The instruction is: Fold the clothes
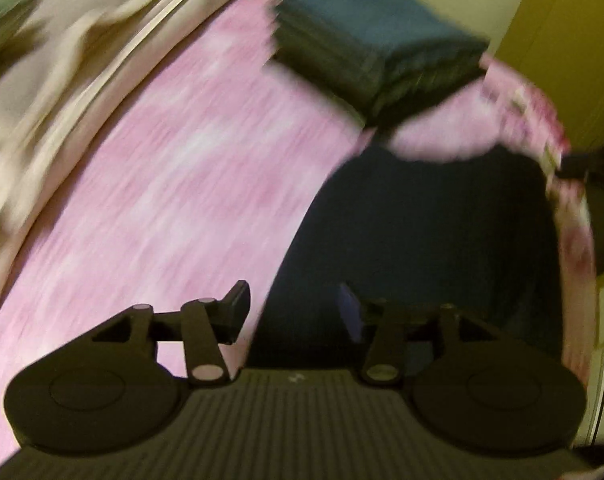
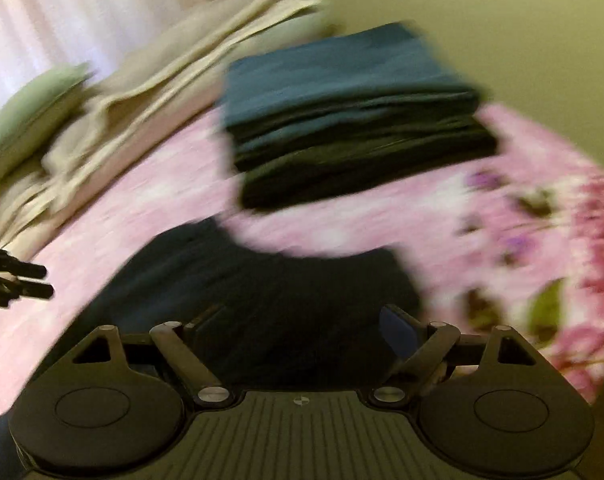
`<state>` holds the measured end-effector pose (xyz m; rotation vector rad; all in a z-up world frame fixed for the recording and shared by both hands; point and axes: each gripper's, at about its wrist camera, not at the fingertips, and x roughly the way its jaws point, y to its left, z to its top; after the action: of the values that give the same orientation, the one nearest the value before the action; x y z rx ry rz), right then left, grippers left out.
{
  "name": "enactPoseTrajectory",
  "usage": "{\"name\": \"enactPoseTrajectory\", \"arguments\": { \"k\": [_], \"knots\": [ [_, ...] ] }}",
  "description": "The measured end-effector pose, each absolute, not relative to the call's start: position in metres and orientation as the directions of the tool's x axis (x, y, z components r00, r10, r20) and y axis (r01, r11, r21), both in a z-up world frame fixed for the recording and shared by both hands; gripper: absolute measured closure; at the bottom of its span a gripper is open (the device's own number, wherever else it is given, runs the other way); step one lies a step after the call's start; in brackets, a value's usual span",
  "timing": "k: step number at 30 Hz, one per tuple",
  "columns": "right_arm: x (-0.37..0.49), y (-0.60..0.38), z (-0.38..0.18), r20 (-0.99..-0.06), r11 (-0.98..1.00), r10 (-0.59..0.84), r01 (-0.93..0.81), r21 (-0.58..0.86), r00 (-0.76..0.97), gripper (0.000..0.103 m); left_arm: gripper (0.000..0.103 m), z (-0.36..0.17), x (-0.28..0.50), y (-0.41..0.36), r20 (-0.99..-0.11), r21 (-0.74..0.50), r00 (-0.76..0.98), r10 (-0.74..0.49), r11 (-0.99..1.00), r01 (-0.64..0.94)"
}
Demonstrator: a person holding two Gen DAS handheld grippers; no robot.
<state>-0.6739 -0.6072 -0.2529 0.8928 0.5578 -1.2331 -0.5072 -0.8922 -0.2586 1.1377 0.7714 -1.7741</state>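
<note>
Both views motion-blurred. Scene is a bed with a pink floral bedspread [image 2: 149, 216].

Left claw [image 1: 293, 312]: released, jaws apart, nothing between the pads. It hangs over the edge where the dark navy garment [image 1: 422, 240] meets the pink cover; left finger over pink, right finger over navy. No contact with the cloth can be made out.

Right claw [image 2: 297, 332]: released, jaws spread wide, nothing gripped. The same dark navy garment [image 2: 261, 288] lies flat on the bedspread directly under and ahead of it, near side of the bed. Whether the fingertips touch the fabric, cannot tell due to blur.

In the right wrist view the tips of the left claw [image 2: 37, 280] poke in at the left edge, over the pink cover, just left of the navy garment.

Folded stack [image 2: 354, 120]: teal piece on top, darker pieces beneath, sitting on the bedspread beyond the navy garment, apart from it with a strip of pink between. Same stack [image 1: 378, 44] at the far side in the left wrist view.

Beige bedding [image 2: 161, 76] crumpled at the far left of the bed, with a pale green pillow [image 2: 33, 112] beside it. Yellowish wall [image 2: 482, 8] behind.
</note>
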Motion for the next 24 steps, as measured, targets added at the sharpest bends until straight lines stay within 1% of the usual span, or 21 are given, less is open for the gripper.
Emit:
{"name": "enactPoseTrajectory", "arguments": {
  "k": [2,5,8,10,12,14,15,16,17,18,20,21,22,23,24],
  "knots": [
    [-0.635,-0.604,-0.258,-0.783,0.214,-0.480,0.918,0.333,0.396,0.017,0.056,-0.267,-0.464,-0.846,-0.957,-0.016,-0.135,-0.257,-0.418,0.908],
    [-0.556,-0.600,-0.268,-0.771,0.461,-0.275,0.783,0.418,0.574,0.017,0.056,-0.280,-0.412,-0.780,-0.988,0.008,-0.046,-0.145,-0.351,0.936],
    [-0.473,-0.591,-0.278,-0.769,0.680,-0.118,0.615,0.399,0.629,0.017,0.052,-0.293,-0.376,-0.718,-0.994,0.045,0.012,-0.108,-0.317,0.947],
    [-0.425,-0.587,-0.288,-0.779,0.771,-0.045,0.517,0.371,0.625,0.017,0.052,-0.306,-0.355,-0.684,-0.995,0.066,0.038,-0.098,-0.310,0.948],
    [-0.382,-0.583,-0.300,-0.797,0.833,0.005,0.438,0.337,0.604,0.017,0.064,-0.317,-0.341,-0.662,-0.994,0.064,0.038,-0.101,-0.267,0.962],
    [-0.354,-0.580,-0.314,-0.829,0.865,0.019,0.407,0.294,0.559,0.018,0.092,-0.316,-0.334,-0.650,-0.989,0.038,0.002,-0.148,-0.236,0.971],
    [-0.342,-0.579,-0.322,-0.845,0.876,0.023,0.397,0.274,0.534,0.018,0.099,-0.312,-0.335,-0.644,-0.984,0.036,-0.006,-0.176,-0.238,0.971],
    [-0.330,-0.578,-0.329,-0.861,0.886,0.026,0.386,0.255,0.508,0.018,0.102,-0.307,-0.337,-0.638,-0.979,0.042,-0.009,-0.203,-0.248,0.968],
    [-0.320,-0.578,-0.336,-0.875,0.895,0.028,0.378,0.237,0.483,0.035,0.103,-0.301,-0.338,-0.632,-0.973,0.048,-0.013,-0.230,-0.257,0.965],
    [-0.320,-0.578,-0.340,-0.886,0.893,0.026,0.388,0.228,0.463,0.060,0.103,-0.296,-0.340,-0.626,-0.966,0.054,-0.017,-0.256,-0.267,0.962],
    [-0.321,-0.579,-0.346,-0.905,0.889,0.021,0.406,0.212,0.425,0.062,0.103,-0.282,-0.333,-0.615,-0.955,0.029,-0.048,-0.294,-0.253,0.967],
    [-0.322,-0.578,-0.344,-0.905,0.885,0.020,0.414,0.214,0.425,0.076,0.099,-0.275,-0.329,-0.610,-0.948,0.013,-0.066,-0.311,-0.243,0.970],
    [-0.323,-0.578,-0.343,-0.908,0.880,0.010,0.427,0.206,0.418,0.087,0.091,-0.270,-0.321,-0.606,-0.943,0.003,-0.073,-0.325,-0.227,0.974],
    [-0.324,-0.575,-0.342,-0.911,0.876,-0.006,0.442,0.193,0.411,0.097,0.067,-0.267,-0.312,-0.603,-0.939,-0.004,-0.075,-0.336,-0.207,0.978],
    [-0.326,-0.573,-0.339,-0.911,0.874,-0.012,0.446,0.190,0.412,0.097,0.055,-0.264,-0.303,-0.601,-0.935,-0.006,-0.070,-0.348,-0.182,0.983]
  ]
}}
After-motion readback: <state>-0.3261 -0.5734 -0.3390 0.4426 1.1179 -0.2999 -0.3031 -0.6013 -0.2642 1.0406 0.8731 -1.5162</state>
